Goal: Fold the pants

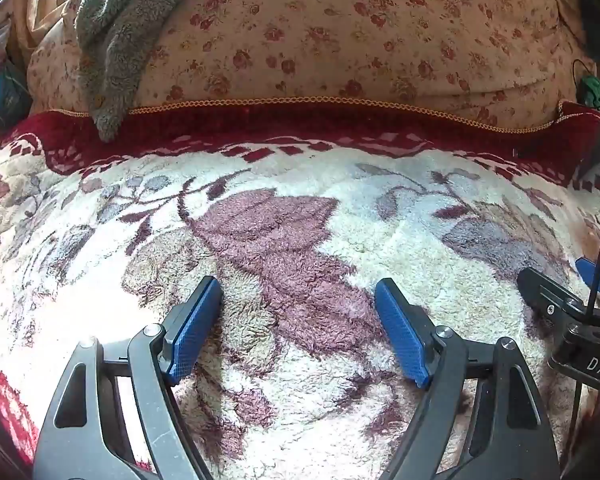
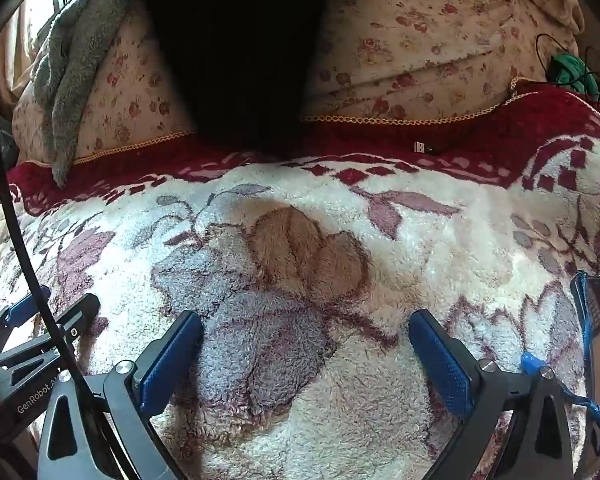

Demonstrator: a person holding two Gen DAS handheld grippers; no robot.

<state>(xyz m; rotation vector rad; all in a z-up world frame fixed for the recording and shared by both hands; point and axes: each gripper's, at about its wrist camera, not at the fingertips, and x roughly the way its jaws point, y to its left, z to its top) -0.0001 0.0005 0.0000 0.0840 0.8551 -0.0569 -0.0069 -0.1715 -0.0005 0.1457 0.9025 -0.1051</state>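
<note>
Over the fluffy flowered blanket, the left gripper and right gripper both hover with jaws spread wide and nothing held. No pants are clearly visible; only a big black shape at twelve o'clock in the right view might be them, so their direction and long axis cannot be told. The risk, I judge, is pinching blanket pile or the gray towel at ten o'clock instead.

home bedroom: plush floral blanket w/ red border on bed, rose-print quilt bunched behind, grey fleece draped.
</note>
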